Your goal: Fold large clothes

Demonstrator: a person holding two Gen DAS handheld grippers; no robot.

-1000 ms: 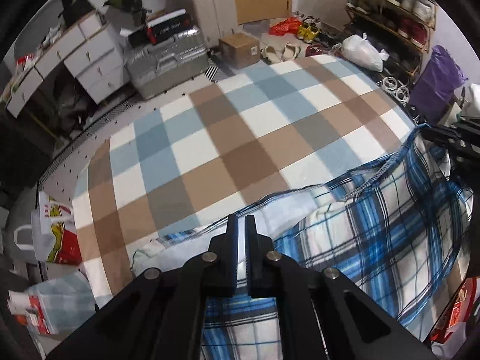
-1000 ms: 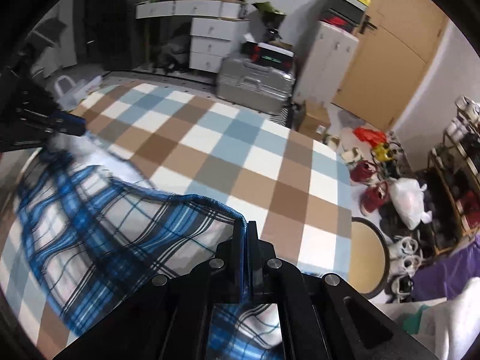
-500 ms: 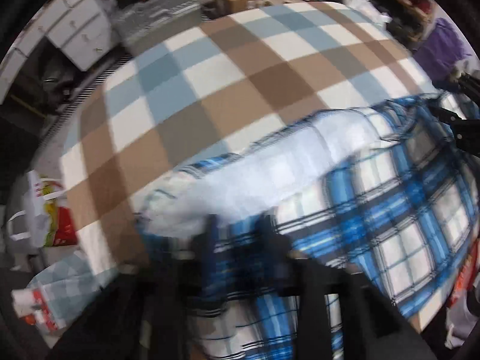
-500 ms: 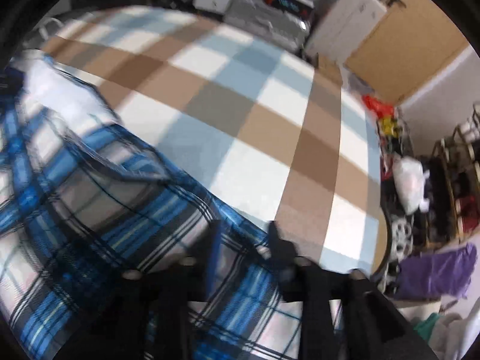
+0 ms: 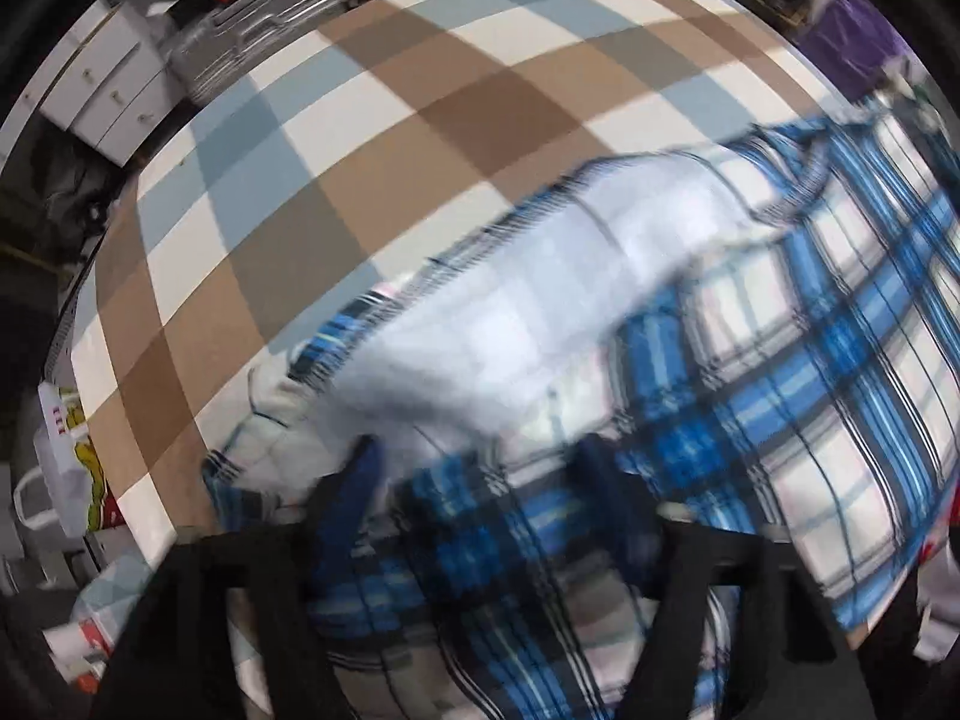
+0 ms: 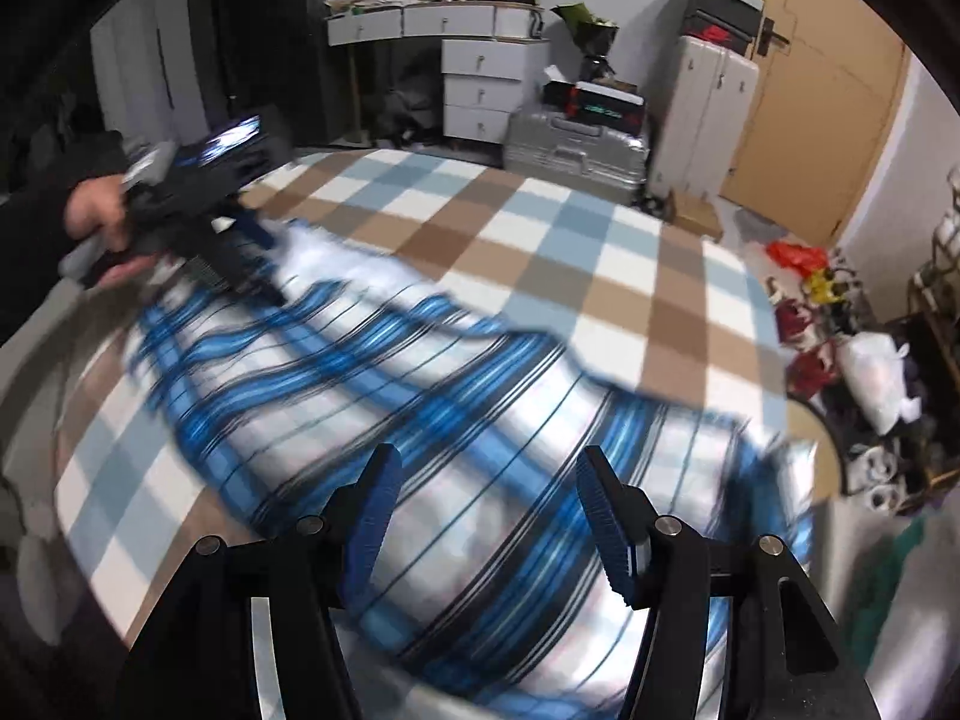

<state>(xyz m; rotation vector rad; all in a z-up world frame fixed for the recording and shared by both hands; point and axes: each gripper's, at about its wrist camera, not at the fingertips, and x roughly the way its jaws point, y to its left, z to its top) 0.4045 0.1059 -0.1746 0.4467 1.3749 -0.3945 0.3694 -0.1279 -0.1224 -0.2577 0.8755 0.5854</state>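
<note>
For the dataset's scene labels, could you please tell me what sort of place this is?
Most likely a lived-in bedroom: a bed under a brown, blue and white checked cover, a white chest of drawers and a wooden door.

left gripper (image 5: 480,474) opening, plaid garment (image 5: 750,360), checked bedspread (image 5: 420,138)

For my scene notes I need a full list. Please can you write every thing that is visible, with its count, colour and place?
garment: 1, blue and white plaid, spread on the bed, near side
bed cover: 1, brown, blue and white checks, under the garment
suitcase: 1, silver, on the floor past the bed
drawer unit: 1, white, by the far wall
door: 1, brown, far right
plastic bag: 1, white, on the floor, right of the bed
left hand-held gripper: 1, black with blue pads, open over the garment, jaws just opening
right hand-held gripper: 1, same colours, open, nothing between the pads, jaws just opening
hand: 1, holding the left hand-held gripper
</note>
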